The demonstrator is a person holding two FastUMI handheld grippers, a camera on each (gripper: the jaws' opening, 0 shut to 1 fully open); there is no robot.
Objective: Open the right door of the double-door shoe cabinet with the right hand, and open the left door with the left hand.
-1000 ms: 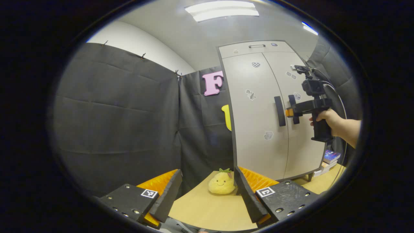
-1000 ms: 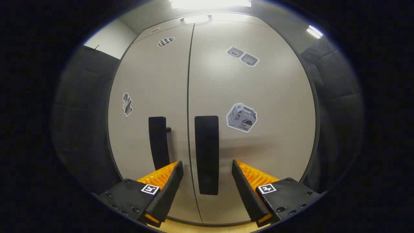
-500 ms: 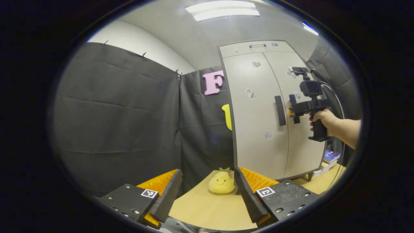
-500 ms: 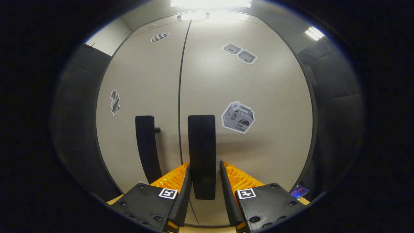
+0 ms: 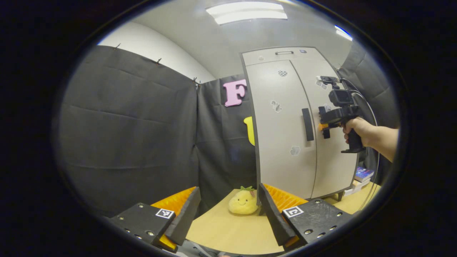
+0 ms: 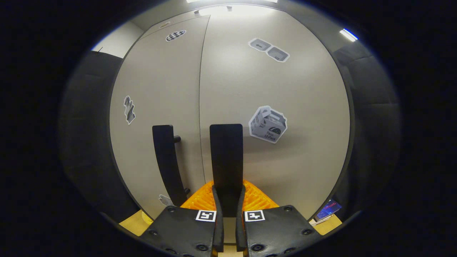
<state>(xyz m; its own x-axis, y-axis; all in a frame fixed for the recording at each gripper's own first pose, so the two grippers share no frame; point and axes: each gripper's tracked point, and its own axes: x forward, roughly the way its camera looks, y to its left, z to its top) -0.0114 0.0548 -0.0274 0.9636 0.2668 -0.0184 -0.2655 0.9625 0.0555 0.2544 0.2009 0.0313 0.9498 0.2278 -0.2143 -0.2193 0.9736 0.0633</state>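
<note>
The pale shoe cabinet point(image 5: 285, 150) stands at the right on the table, and both doors look closed. In the right gripper view the right door point(image 6: 285, 89) has a dark vertical right handle point(image 6: 226, 153), and my right gripper point(image 6: 228, 191) is shut on its lower part. The left handle point(image 6: 165, 157) sits just left of it on the left door point(image 6: 160, 82). In the left gripper view a hand holds the right gripper point(image 5: 324, 125) against the right handle, beside the left handle point(image 5: 307, 124). My left gripper point(image 5: 228, 188) is open and empty, low and well away from the cabinet.
A yellow plush toy point(image 5: 244, 202) sits on the wooden table point(image 5: 228, 232) near the cabinet's left corner. Books point(image 5: 363, 175) lie stacked to the right of the cabinet. Black cloth walls close in at the left and behind.
My right gripper's fingers have closed from wide apart onto the right handle while moving in closer. The left gripper has stayed put and open.
</note>
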